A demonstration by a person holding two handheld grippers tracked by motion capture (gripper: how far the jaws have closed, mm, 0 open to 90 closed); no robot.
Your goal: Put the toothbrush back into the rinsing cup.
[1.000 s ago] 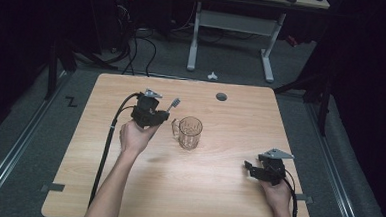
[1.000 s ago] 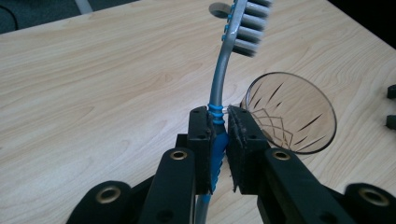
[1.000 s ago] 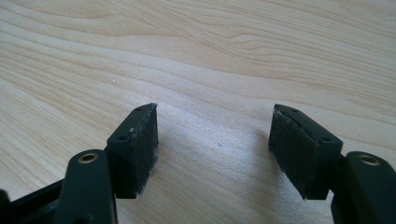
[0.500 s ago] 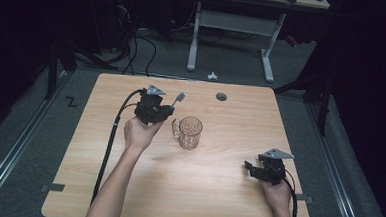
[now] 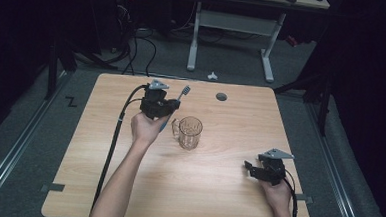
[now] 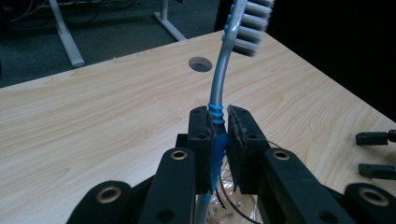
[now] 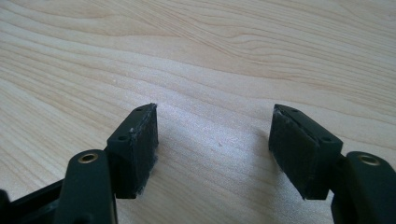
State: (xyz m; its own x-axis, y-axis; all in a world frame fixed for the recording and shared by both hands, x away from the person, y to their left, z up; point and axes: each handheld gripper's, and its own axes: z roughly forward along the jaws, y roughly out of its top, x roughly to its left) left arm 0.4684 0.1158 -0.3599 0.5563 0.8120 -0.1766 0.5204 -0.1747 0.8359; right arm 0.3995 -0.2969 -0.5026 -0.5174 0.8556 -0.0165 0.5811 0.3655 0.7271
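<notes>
Clamping a toothbrush (image 6: 219, 88) by its handle, the left gripper (image 5: 173, 104) hovers just beside the mug (image 5: 189, 132); the right gripper (image 7: 212, 149) rests wide open, empty, on the tabletop (image 5: 217, 190).

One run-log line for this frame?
left gripper: shut on toothbrush | right gripper: open, empty | glass mug: upright on table

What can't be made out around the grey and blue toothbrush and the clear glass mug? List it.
- Grey and blue toothbrush: its lower handle is hidden behind the left gripper in the left gripper view; its bristle head is cut by the top edge.
- Clear glass mug: mostly hidden below those jaws in that view; too small in the high view to tell its contents.
- Right gripper: open over bare table.
</notes>
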